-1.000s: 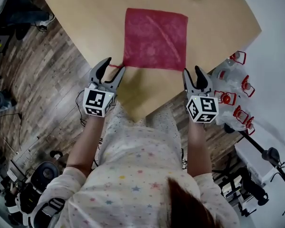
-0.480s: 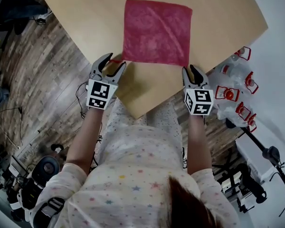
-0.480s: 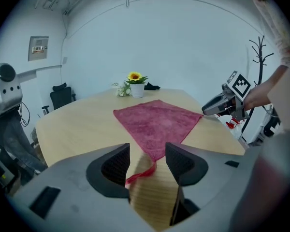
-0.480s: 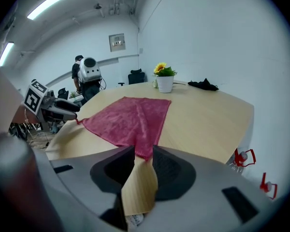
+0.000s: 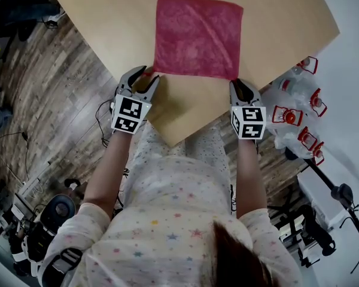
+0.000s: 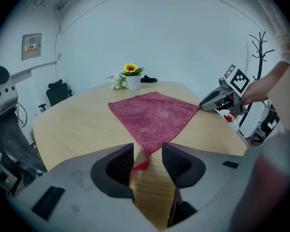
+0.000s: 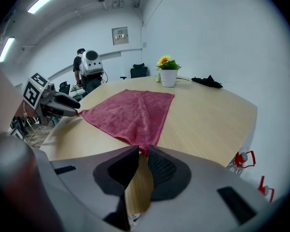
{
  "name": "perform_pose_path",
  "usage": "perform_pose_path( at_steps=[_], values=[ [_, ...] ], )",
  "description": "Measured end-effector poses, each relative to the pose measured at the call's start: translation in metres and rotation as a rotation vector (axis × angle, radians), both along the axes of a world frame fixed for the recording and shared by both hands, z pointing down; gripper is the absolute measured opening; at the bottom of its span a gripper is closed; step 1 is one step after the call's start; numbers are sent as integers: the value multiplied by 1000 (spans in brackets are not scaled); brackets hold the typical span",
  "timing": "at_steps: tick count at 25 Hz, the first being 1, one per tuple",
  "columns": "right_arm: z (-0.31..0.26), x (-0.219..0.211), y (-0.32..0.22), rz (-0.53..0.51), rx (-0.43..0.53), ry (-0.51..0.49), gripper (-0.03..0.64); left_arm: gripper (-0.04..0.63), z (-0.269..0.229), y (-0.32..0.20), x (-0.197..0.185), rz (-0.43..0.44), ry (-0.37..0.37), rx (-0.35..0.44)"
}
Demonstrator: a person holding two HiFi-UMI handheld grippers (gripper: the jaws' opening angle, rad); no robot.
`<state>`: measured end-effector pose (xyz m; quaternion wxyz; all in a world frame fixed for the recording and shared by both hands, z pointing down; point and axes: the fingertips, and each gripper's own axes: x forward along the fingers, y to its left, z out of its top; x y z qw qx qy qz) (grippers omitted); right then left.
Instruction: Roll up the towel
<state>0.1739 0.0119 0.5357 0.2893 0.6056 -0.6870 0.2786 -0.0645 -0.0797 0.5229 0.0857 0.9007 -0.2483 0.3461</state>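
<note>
- Towel (image 5: pixel 197 37): lies flat and fully spread on the table (image 5: pixel 107 17), a single layer with no fold or turn in it. No part of the roll has been made.
- Left hand-held gripper (image 6: pixel 147 151): sits at the towel's near left corner. Its jaws stand well apart and have just been closing. The corner and its small red loop (image 6: pixel 141 164) lie between them, but the pads do not press on either.
- Right hand-held gripper (image 7: pixel 142 151): sits at the near right corner. Its jaws are almost together, leaving a thin gap, and the tip of the corner reaches in at the fingertips. Whether the cloth is already pinched cannot be told.
- Stage reached, as a judgement: the approach is finished, with both tools placed at the near edge, and the grasp is only starting.
- Work left, as a judgement: secure both corners, turn the near edge over onto the cloth, then roll it toward the far edge. Nearly the whole task remains.
</note>
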Motion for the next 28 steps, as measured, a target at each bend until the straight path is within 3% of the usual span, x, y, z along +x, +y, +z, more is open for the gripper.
perform_pose_path(
  at_steps=[4,10,13,28],
  values=[
    [0,0,1,-5,2,-13,41,119,-3,0,-1,-4,3,20],
    [0,-1,-1,-9,-2,-9,27,117,17,2,-6,-1,-43,-38],
    [-4,-2,-2,-13,7,-5,20,23,19,7,-7,22,-57,-63],
    [-2,-18,47,-122,-64,-6,14,17,16,56,-30,-10,-26,-157]
  ],
)
